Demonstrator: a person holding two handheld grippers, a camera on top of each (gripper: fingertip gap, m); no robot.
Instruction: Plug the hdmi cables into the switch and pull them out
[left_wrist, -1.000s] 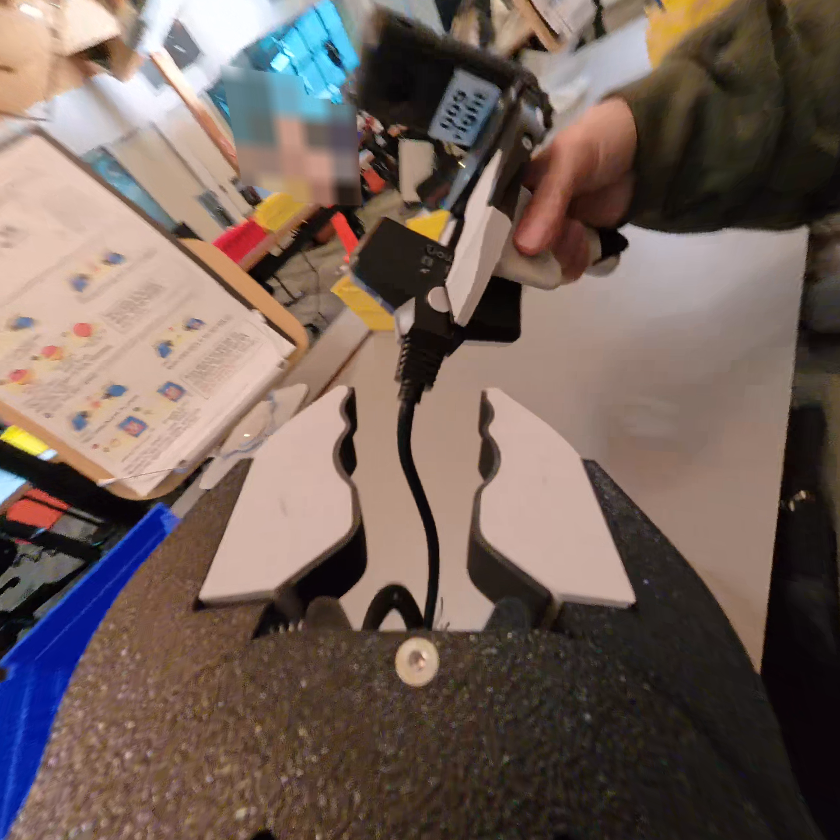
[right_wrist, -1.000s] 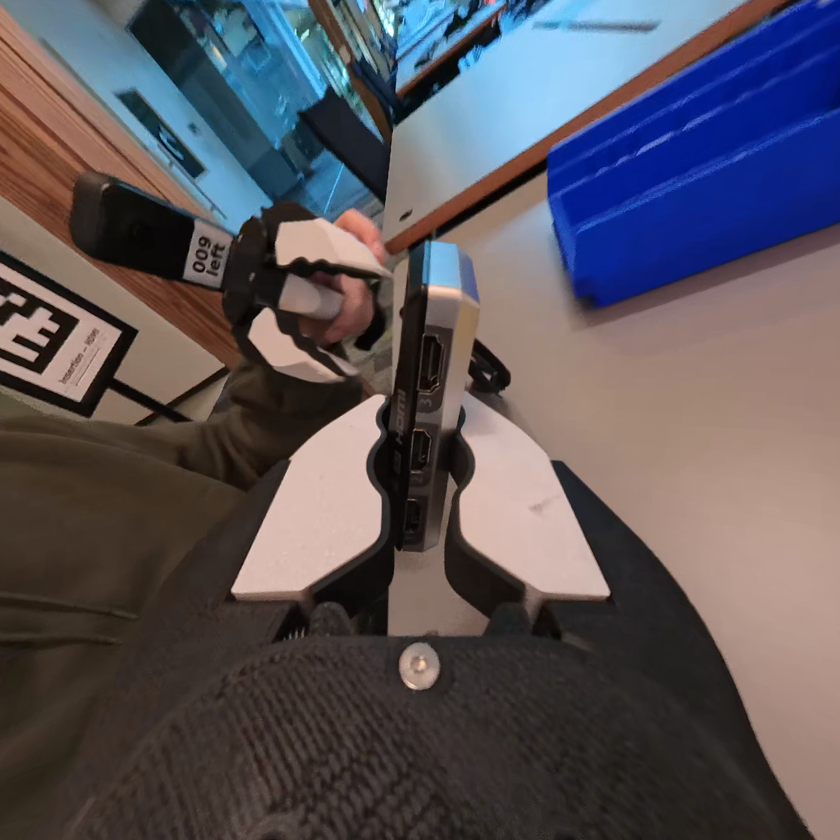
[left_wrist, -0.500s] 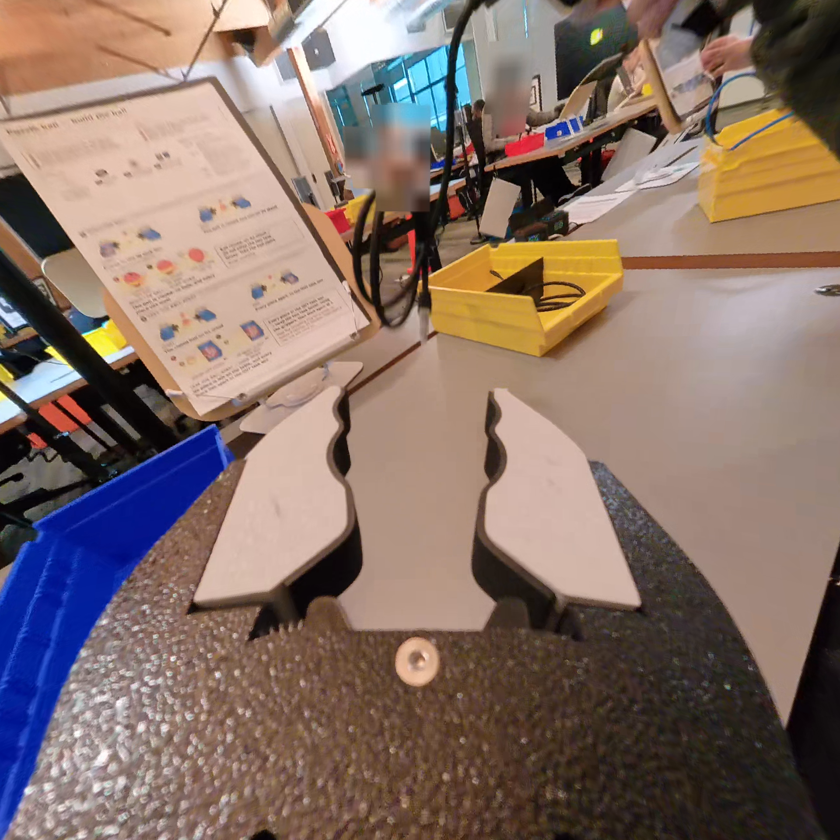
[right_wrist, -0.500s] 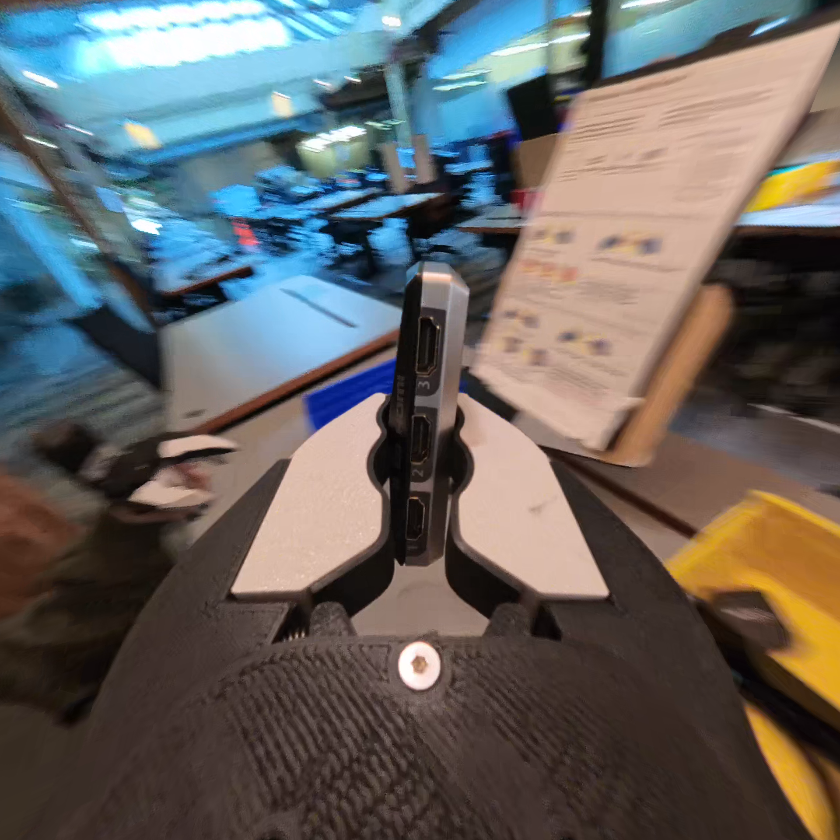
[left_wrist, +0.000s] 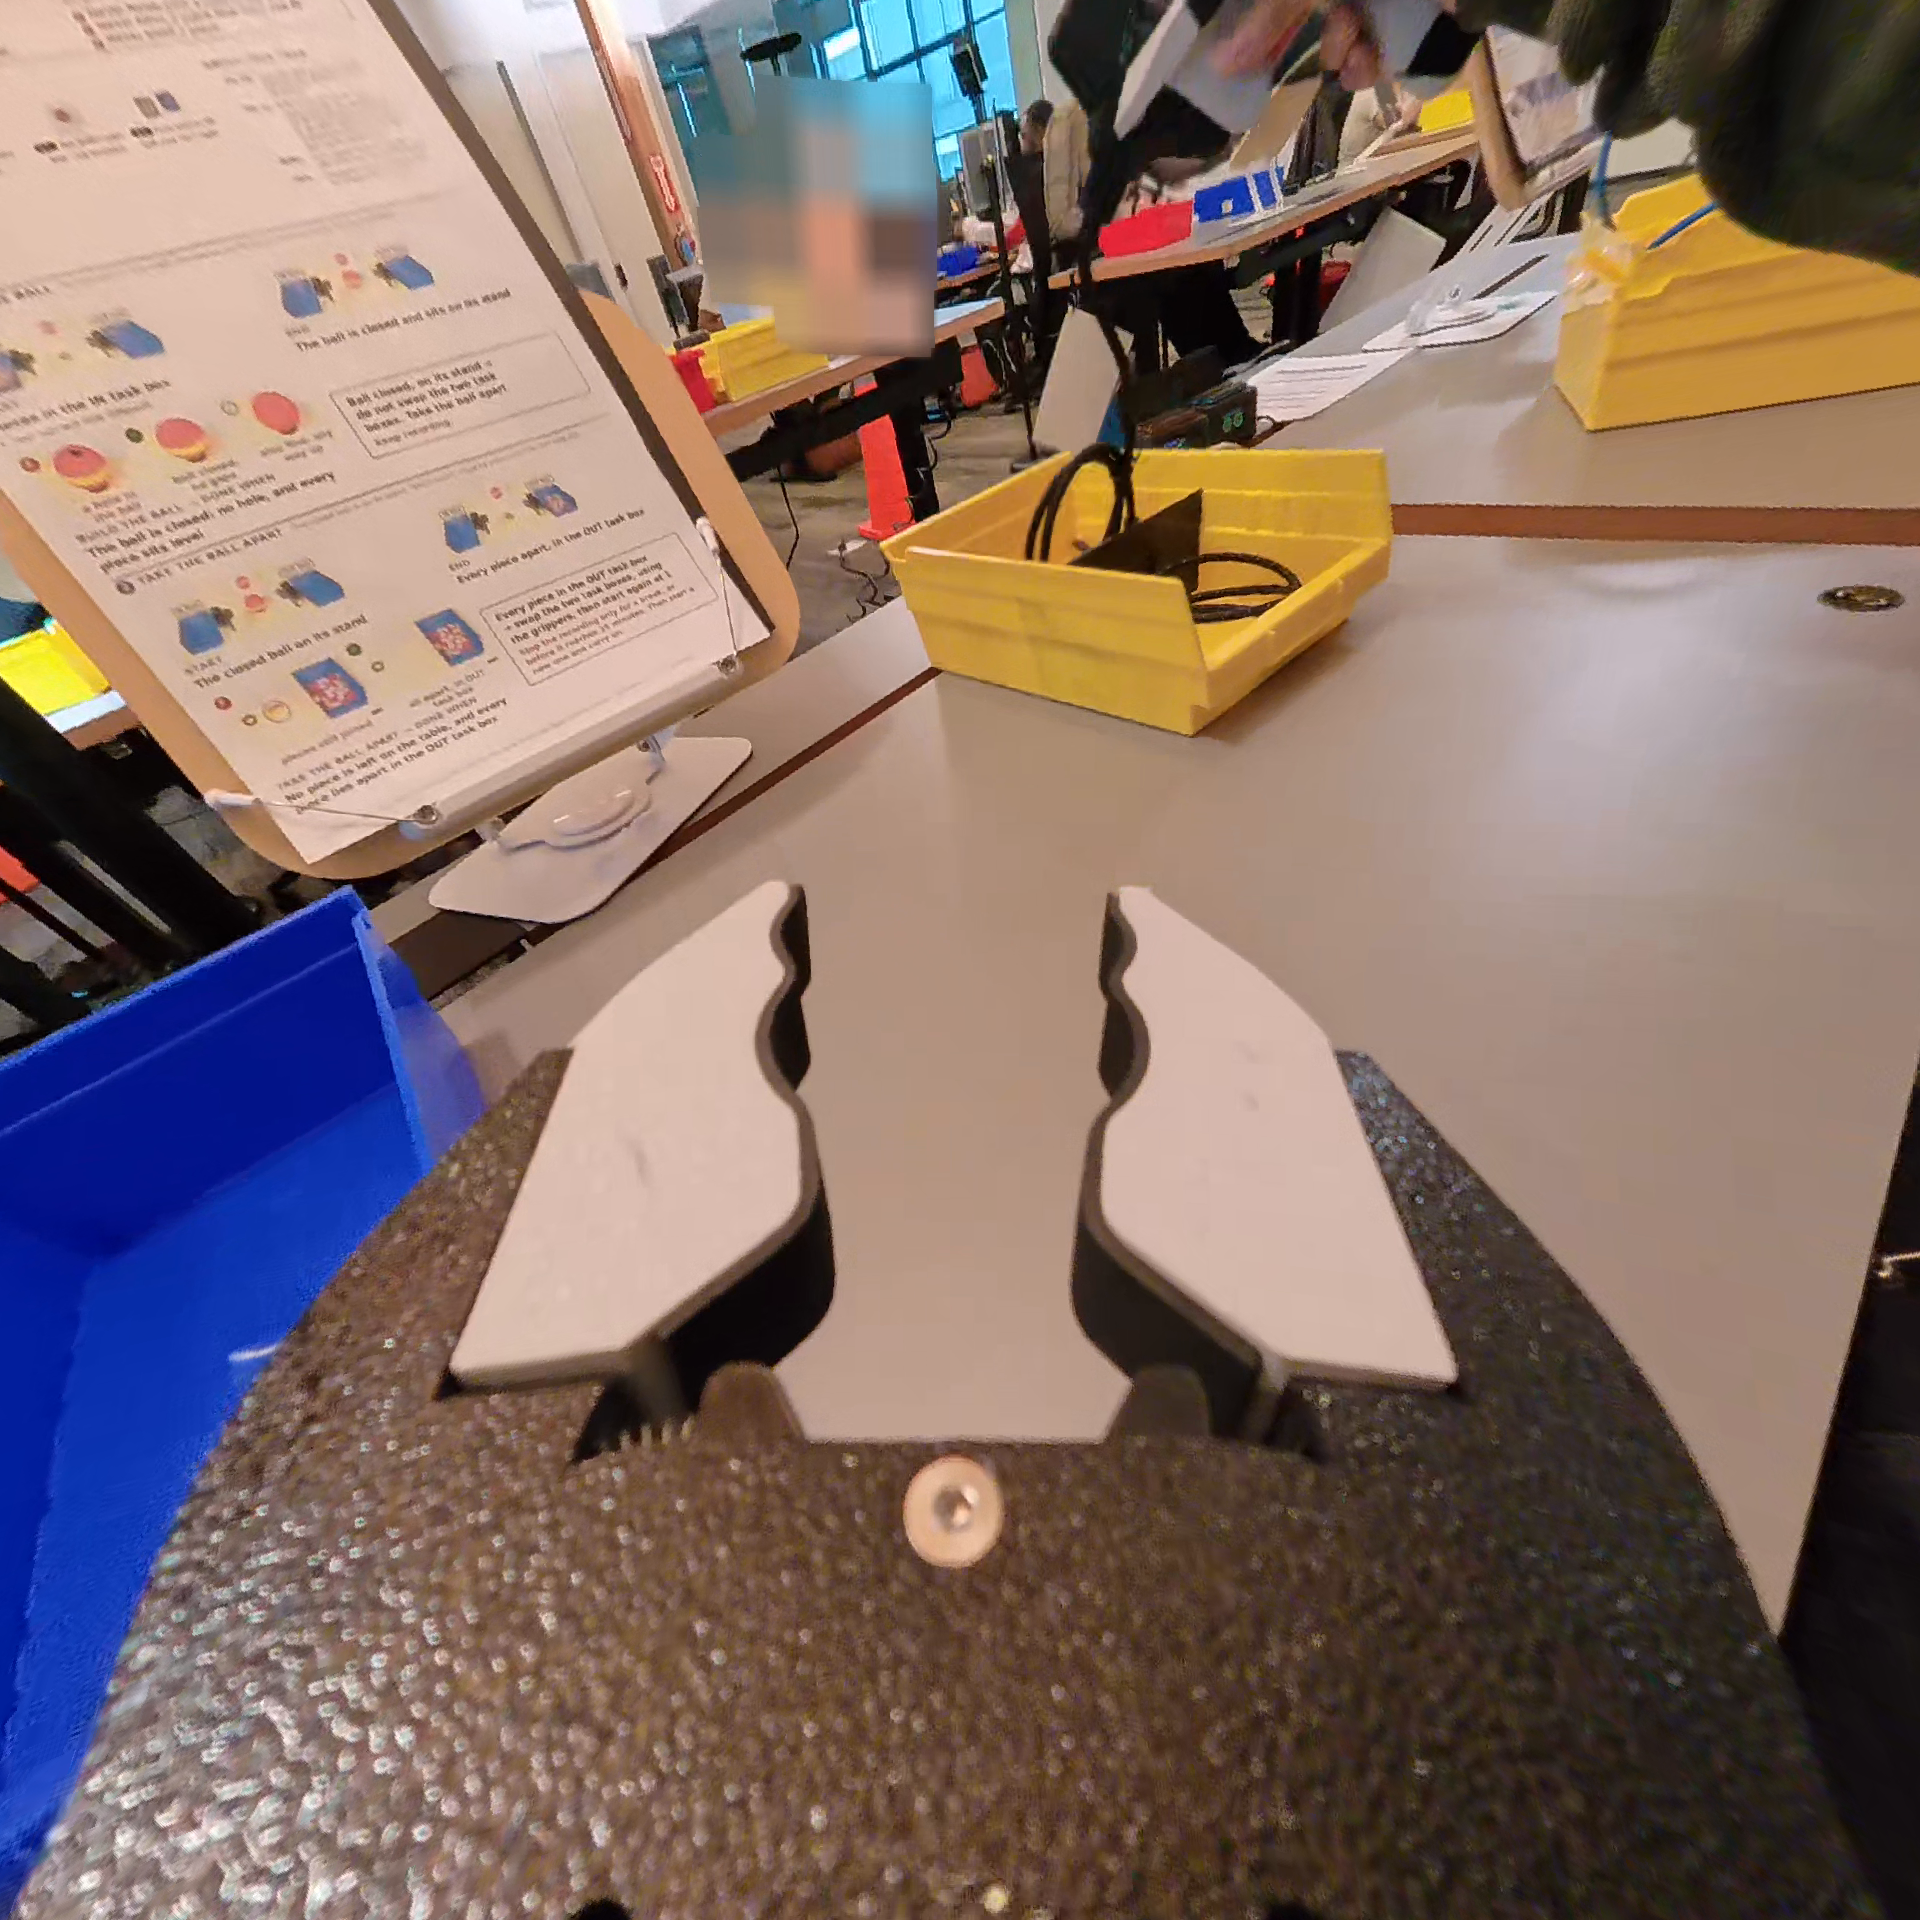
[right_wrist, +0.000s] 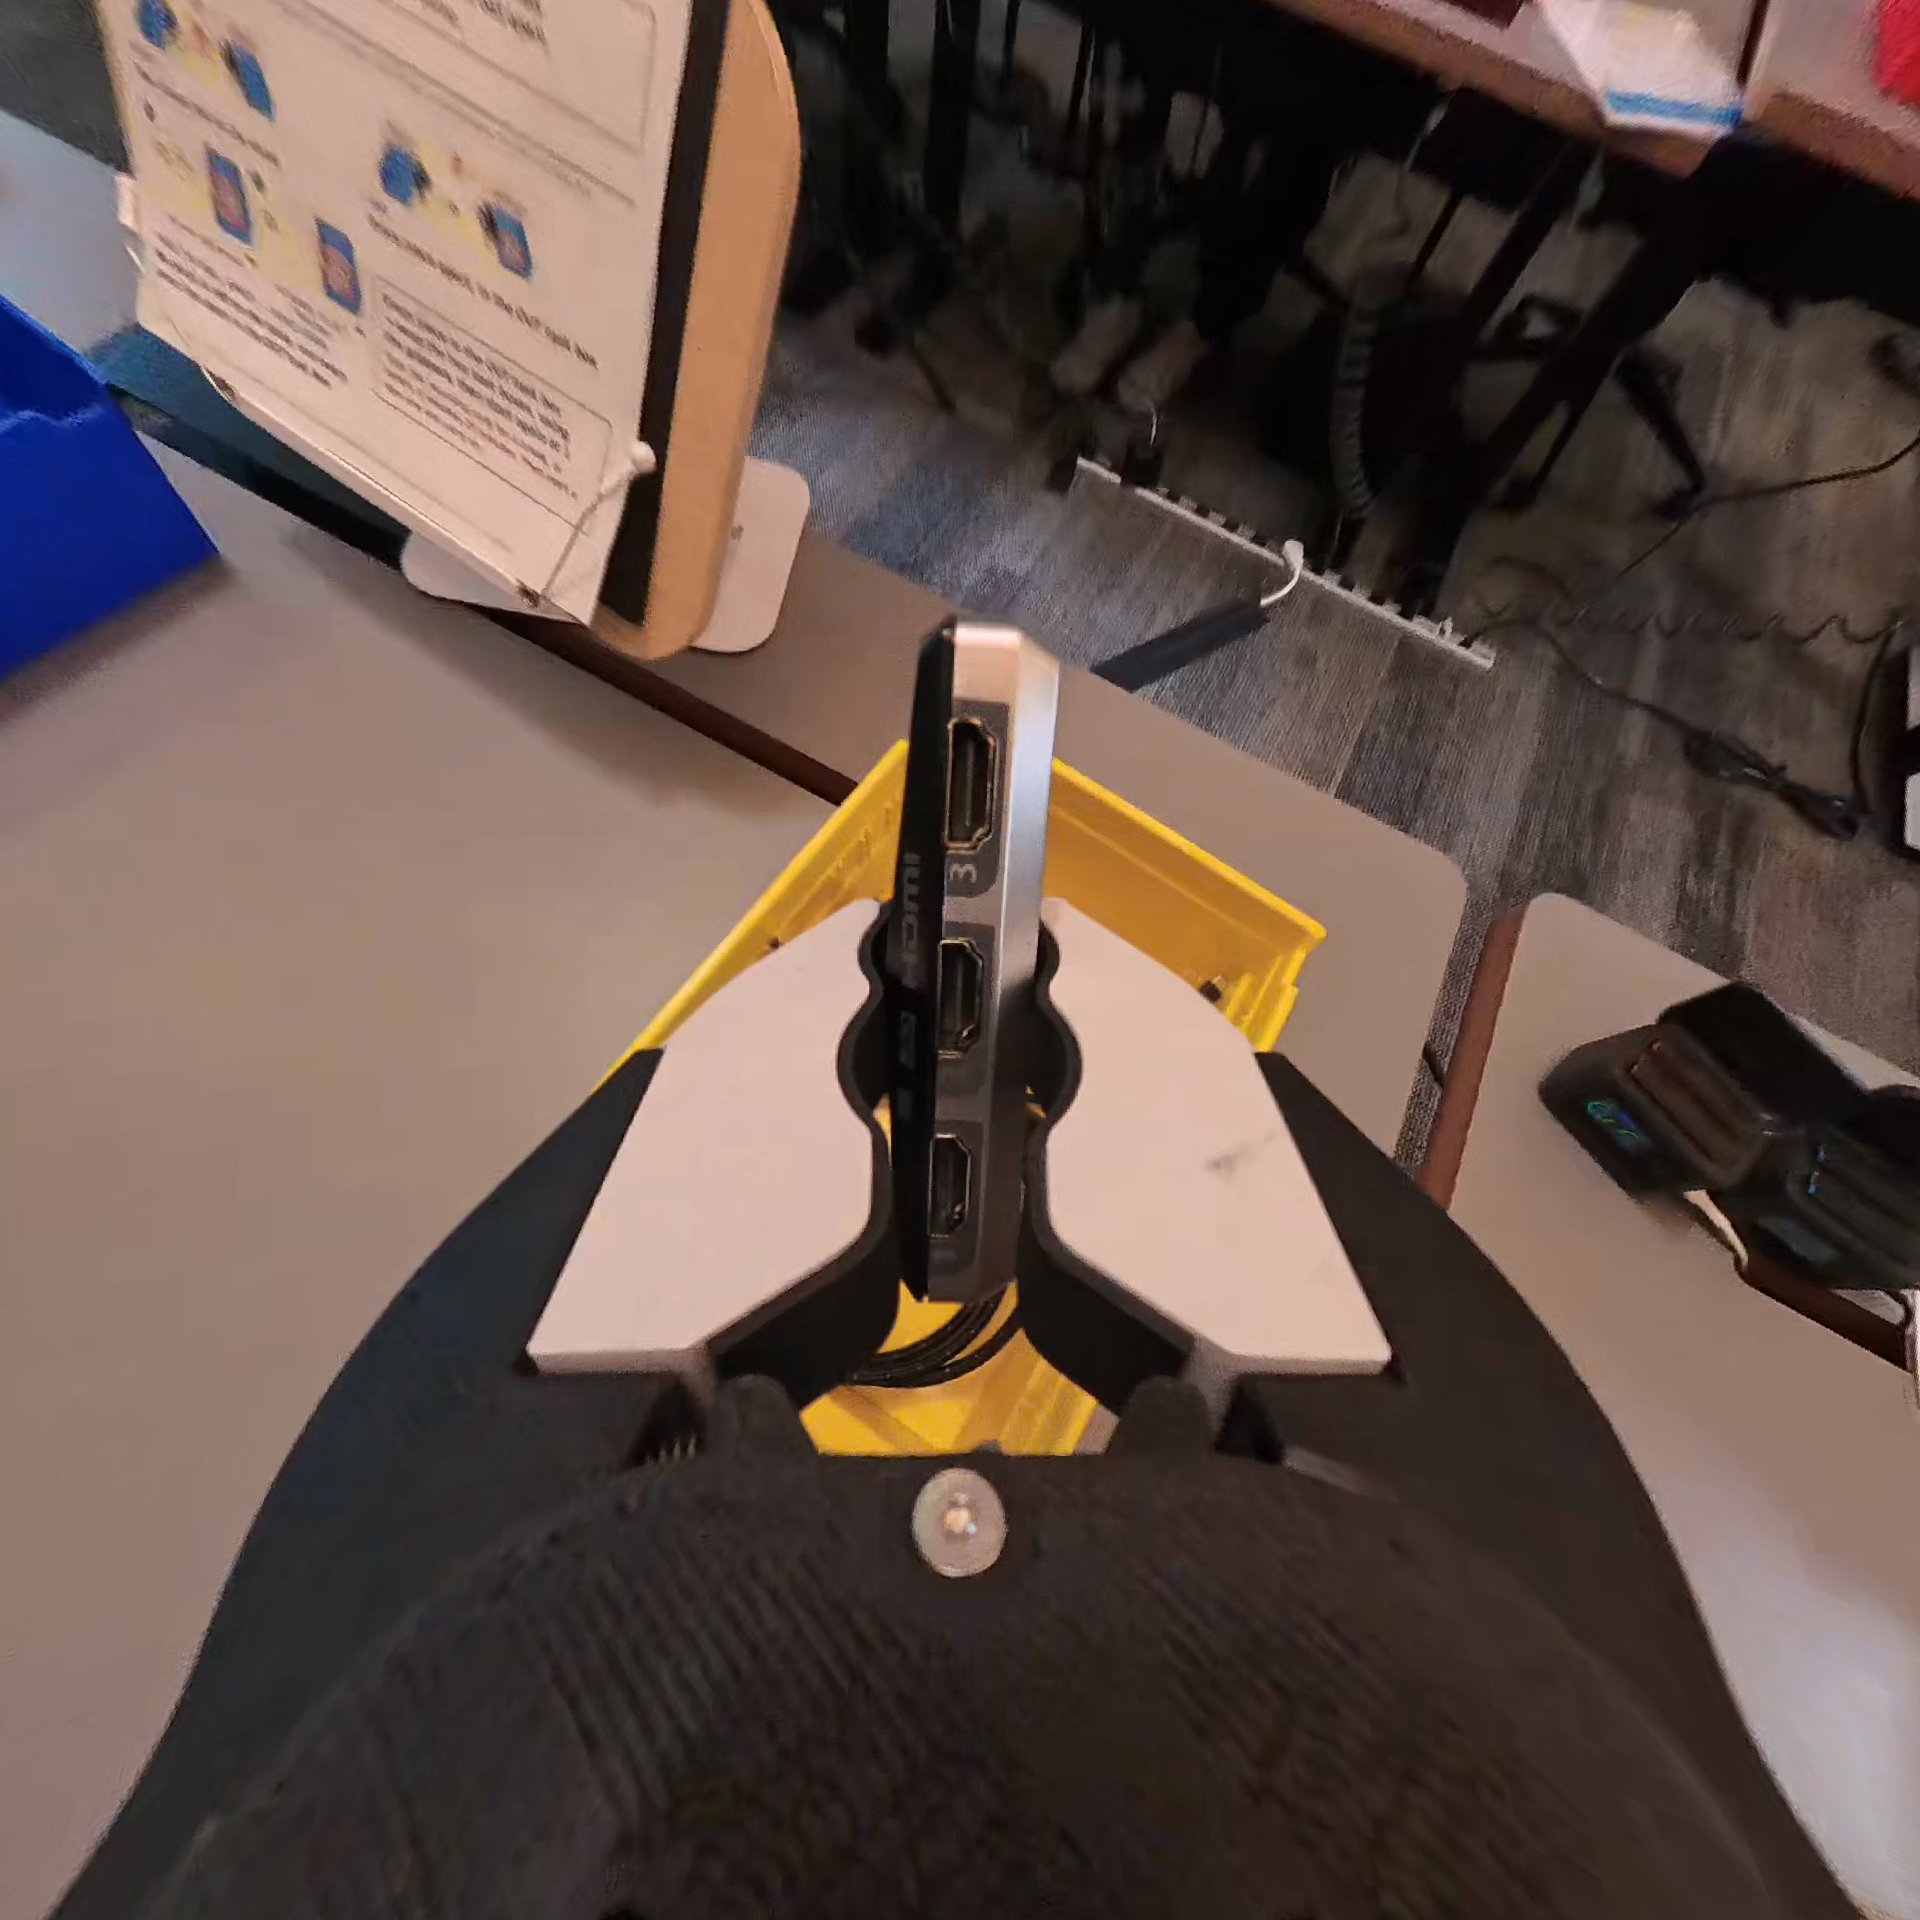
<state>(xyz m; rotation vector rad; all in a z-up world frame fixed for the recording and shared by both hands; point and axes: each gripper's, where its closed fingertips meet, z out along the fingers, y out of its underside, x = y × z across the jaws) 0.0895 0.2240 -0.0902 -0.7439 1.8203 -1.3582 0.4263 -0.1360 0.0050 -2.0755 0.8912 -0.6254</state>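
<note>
Now our left gripper (left_wrist: 954, 1013) hangs empty over the surface (left_wrist: 1455, 831), fingers apart, blue bin (left_wrist: 187, 1122) beside it; our right gripper (right_wrist: 956, 997), fingers clamped on the switch (right_wrist: 982, 935), holds it above the yellow bin (left_wrist: 1143, 592) with coiled cables (left_wrist: 1236, 587). All three ports visible are bare, so unplugging seems done

A: Bin colours? Table?
B: Yellow bin (left_wrist: 1091, 623), black cables (left_wrist: 1236, 592) inside; blue bin (left_wrist: 208, 1091) left of it. Grey table (left_wrist: 1455, 883).
A: Switch?
B: Switch (right_wrist: 1023, 935): silver edge, black face.
</note>
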